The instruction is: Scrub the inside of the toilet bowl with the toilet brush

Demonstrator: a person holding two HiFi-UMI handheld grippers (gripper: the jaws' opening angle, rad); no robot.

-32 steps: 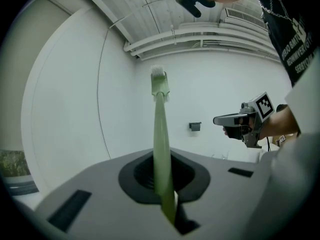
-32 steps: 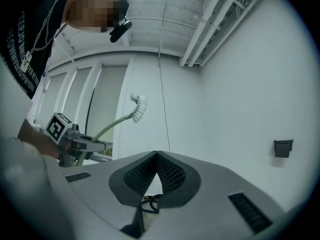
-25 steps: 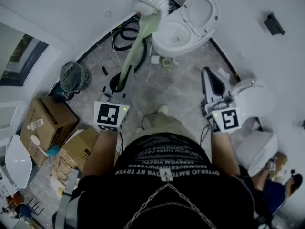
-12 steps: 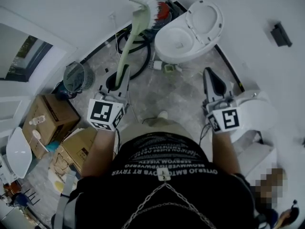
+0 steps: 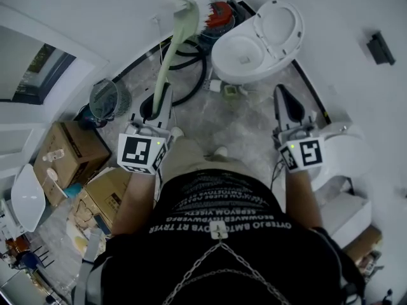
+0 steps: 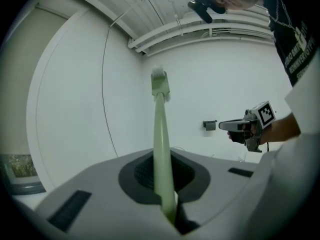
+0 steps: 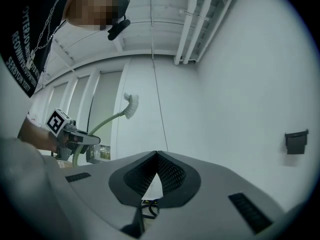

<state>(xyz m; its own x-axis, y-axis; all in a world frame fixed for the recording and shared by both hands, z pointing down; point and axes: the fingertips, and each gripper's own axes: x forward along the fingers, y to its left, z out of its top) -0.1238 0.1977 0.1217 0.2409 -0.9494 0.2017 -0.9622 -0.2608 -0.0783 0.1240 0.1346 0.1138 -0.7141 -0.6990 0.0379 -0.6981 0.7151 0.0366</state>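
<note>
We stand on a grey stone floor (image 5: 248, 129) in a white-walled room. The toilet (image 5: 245, 56) sits ahead of us and a little to the right, its lid (image 5: 280, 24) tipped up and the bowl open. Cardboard boxes (image 5: 67, 154) are stacked at our left, with a small fan (image 5: 105, 99) beyond them and a black hose (image 5: 191, 75) coiled on the floor left of the toilet.

The toilet brush (image 5: 166, 68) is in the air, not in the bowl. Its pale green handle (image 6: 161, 134) slants up and away from us, and the white bristle head (image 5: 191, 5) hangs left of the toilet, near the wall.

Our left gripper (image 5: 160, 95) pinches the lower end of that handle between its jaws. Our right gripper (image 5: 282, 93) is held out to the right of the toilet, well apart from the brush; its jaws are pressed together at the tips (image 7: 156, 155) with nothing between them.
</note>
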